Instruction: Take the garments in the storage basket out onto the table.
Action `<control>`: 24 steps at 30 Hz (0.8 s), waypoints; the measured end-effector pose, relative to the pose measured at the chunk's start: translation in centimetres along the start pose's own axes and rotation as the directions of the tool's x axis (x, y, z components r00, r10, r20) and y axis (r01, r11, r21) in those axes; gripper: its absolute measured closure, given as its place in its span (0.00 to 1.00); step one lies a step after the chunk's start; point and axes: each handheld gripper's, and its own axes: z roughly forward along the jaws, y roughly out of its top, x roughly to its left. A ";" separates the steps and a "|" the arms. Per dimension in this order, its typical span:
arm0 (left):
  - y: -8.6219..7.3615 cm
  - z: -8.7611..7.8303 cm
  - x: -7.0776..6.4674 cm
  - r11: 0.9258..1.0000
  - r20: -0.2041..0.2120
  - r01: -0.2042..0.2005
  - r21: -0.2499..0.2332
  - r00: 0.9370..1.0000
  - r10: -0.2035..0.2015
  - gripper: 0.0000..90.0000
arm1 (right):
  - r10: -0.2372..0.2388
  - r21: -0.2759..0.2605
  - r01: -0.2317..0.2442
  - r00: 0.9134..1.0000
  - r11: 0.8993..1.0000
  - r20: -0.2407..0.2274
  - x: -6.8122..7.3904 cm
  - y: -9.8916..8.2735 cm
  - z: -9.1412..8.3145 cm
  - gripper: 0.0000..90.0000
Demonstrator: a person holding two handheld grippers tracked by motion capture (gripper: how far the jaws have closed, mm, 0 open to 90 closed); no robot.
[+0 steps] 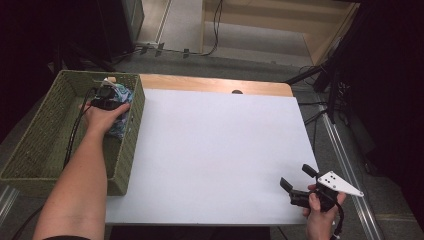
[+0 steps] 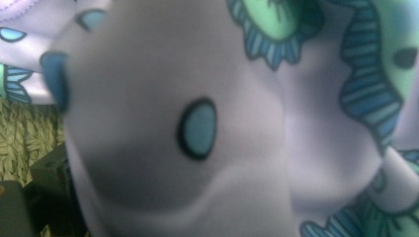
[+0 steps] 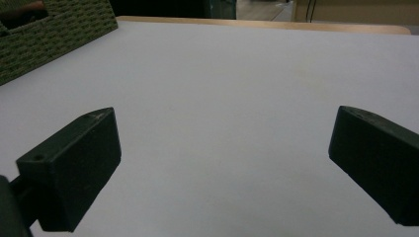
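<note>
A woven green basket (image 1: 30,145) stands at the table's left edge. Inside it, against the far right wall, lies a bundled cloth (image 1: 121,125) printed in pale lilac with blue and green shapes. My left gripper (image 1: 109,94) is down in the basket, pressed into that cloth (image 2: 237,98). In the left gripper view one black jaw shows far out at the lower left, and the cloth covers the other. My right gripper (image 1: 295,176) rests low over the white table top near the front right corner. It is open (image 3: 222,148), with nothing between its jaws.
The white table top (image 1: 215,145) stretches between the basket and my right gripper. A wooden strip (image 1: 215,84) runs along the back edge. The basket's wall (image 3: 59,34) rises at the far left of the right gripper view. Cables and dark stands sit beyond the table.
</note>
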 end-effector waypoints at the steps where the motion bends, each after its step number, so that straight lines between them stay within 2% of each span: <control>1: -0.2 0.1 -0.1 1.000 -0.004 -0.012 -0.019 1.000 0.012 0.00 | -0.001 0.000 0.001 1.000 1.000 -0.001 0.0 0.0 0.0 0.00; 3: -0.4 0.2 -0.1 0.999 -0.005 -0.029 -0.040 1.000 0.029 0.00 | 0.002 0.000 -0.002 1.000 1.000 -0.002 0.1 0.0 0.1 0.00; 8: -0.4 0.1 -0.3 0.999 -0.003 -0.037 -0.036 0.999 0.037 0.00 | 0.008 0.002 -0.008 1.000 1.000 -0.006 0.1 -0.1 0.2 0.00; 11: -0.3 0.0 -0.4 0.999 -0.009 -0.040 -0.023 0.999 0.040 0.05 | 0.012 0.000 -0.012 1.000 1.000 -0.008 0.1 0.0 0.2 0.00; 15: -0.1 -0.5 -0.8 0.998 -0.024 -0.053 -0.014 0.998 0.053 0.16 | 0.007 0.005 -0.007 1.000 1.000 -0.010 0.1 0.0 0.4 0.00; 16: 0.0 -0.6 -0.8 0.998 -0.031 -0.058 -0.009 0.998 0.058 0.16 | 0.007 0.005 -0.007 1.000 1.000 -0.010 0.1 0.0 0.4 0.00; 17: 0.1 -0.9 -0.9 0.998 -0.053 -0.070 -0.001 0.996 0.070 0.24 | 0.006 0.008 -0.006 1.000 1.000 -0.011 0.2 -0.1 0.5 0.00; 18: 0.1 -0.9 -0.9 0.998 -0.053 -0.070 -0.001 0.996 0.070 0.29 | 0.003 0.009 -0.003 1.000 1.000 -0.009 0.2 -0.1 0.6 0.00; 21: 0.1 -1.0 -0.7 0.998 -0.048 -0.069 -0.004 0.996 0.069 0.30 | 0.003 0.012 -0.003 1.000 1.000 -0.008 0.1 -0.1 0.6 0.00; 24: 0.1 -1.2 -0.9 0.997 -0.069 -0.076 -0.006 0.995 0.076 0.33 | 0.008 0.016 -0.008 1.000 1.000 -0.006 0.0 -0.2 0.6 0.00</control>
